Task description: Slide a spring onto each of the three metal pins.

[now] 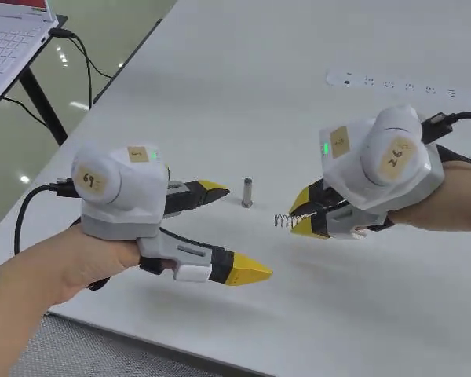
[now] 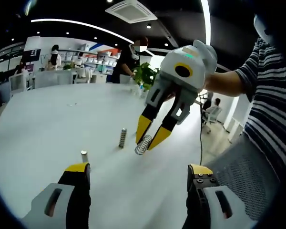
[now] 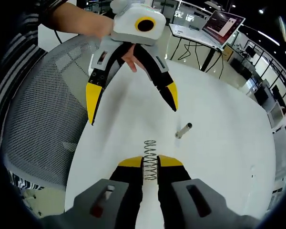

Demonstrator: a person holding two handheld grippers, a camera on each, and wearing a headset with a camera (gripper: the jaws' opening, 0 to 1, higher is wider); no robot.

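Note:
My right gripper (image 1: 302, 216) (image 3: 150, 163) is shut on a thin wire spring (image 1: 285, 221) (image 3: 150, 152), which sticks out past the yellow tips just above the white table (image 1: 243, 94). A bare metal pin (image 1: 247, 192) (image 3: 183, 130) (image 2: 84, 155) stands upright between the two grippers, left of the spring. My left gripper (image 1: 231, 229) (image 2: 139, 169) is wide open and holds nothing; its far jaw tip is close to that pin. The left gripper view also shows the right gripper (image 2: 152, 134) with the spring (image 2: 143, 144), and further off a second pin (image 2: 122, 137) that looks wrapped in coils.
A white power strip (image 1: 392, 82) lies at the far right of the table. A laptop (image 1: 8, 35) on a stand with cables sits off the table's left edge. A mesh chair (image 3: 47, 95) is by the near edge. People stand in the background.

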